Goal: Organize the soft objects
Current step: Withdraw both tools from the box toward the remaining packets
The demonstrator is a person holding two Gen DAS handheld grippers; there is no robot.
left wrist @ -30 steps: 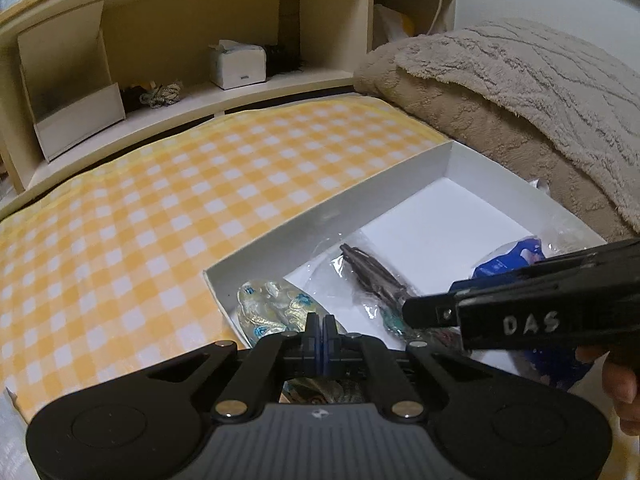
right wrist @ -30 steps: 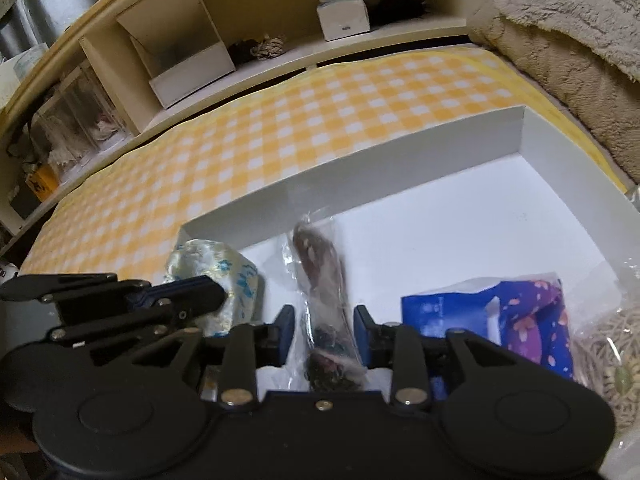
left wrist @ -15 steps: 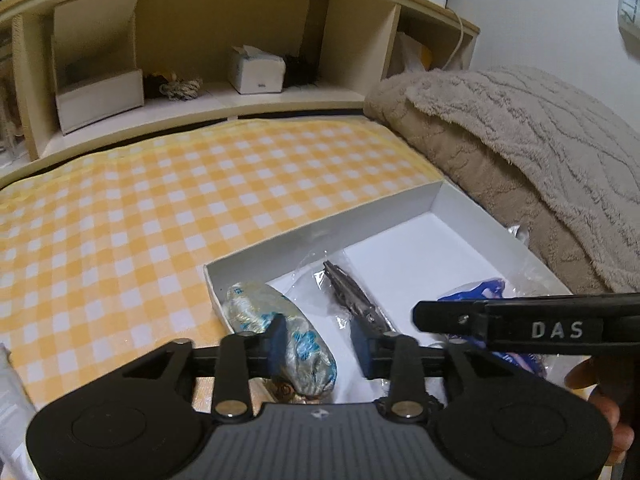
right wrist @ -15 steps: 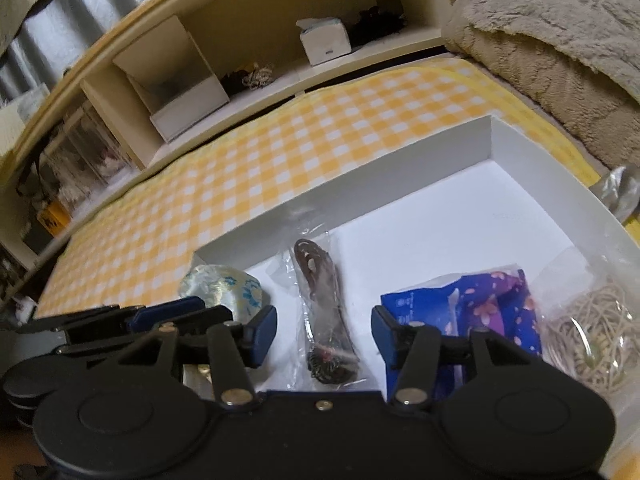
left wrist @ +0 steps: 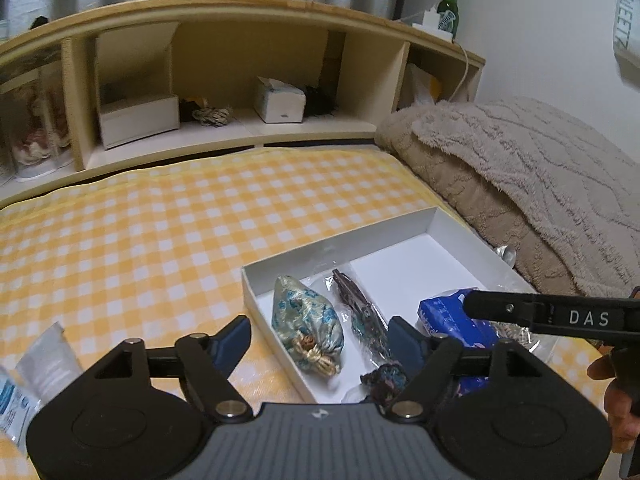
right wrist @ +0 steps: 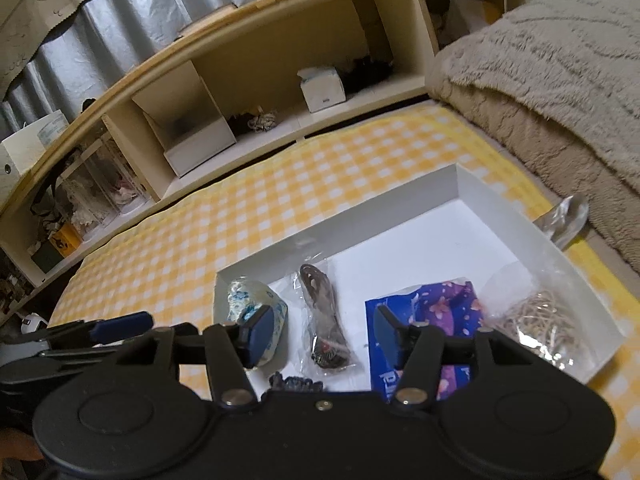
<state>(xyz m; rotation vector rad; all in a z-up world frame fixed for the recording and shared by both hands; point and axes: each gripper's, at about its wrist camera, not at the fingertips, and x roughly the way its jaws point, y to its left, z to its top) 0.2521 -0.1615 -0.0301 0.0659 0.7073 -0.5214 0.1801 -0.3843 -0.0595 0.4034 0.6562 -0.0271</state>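
Note:
A white box [left wrist: 340, 240] [right wrist: 360, 208] lies on the yellow checked bedsheet. Inside it rest a brocade pouch [left wrist: 306, 320] [right wrist: 248, 296], a dark item in a clear bag [left wrist: 356, 304] [right wrist: 320, 304], a blue flowered pack [left wrist: 452, 312] [right wrist: 440, 304] and a bag of tan strands [right wrist: 536, 316]. A small dark knitted piece [left wrist: 384, 376] sits at the near wall. My left gripper [left wrist: 320, 338] hovers above the pouch, jaws opening, gripping nothing. My right gripper [right wrist: 323, 328] hangs over the clear bag, jaws opening and empty.
A wooden headboard shelf [left wrist: 240, 136] with a tissue box [left wrist: 280, 100] runs along the far side. A beige blanket [left wrist: 520, 184] is piled at the right. Plastic packets [left wrist: 40, 360] lie at the left on the sheet. A foil wrapper [right wrist: 568, 216] lies beside the box.
Both grippers rose and drew back from the box. The left jaws went from shut to wide apart, leaving the pouch in the box. The right jaws spread wider around the clear bag.

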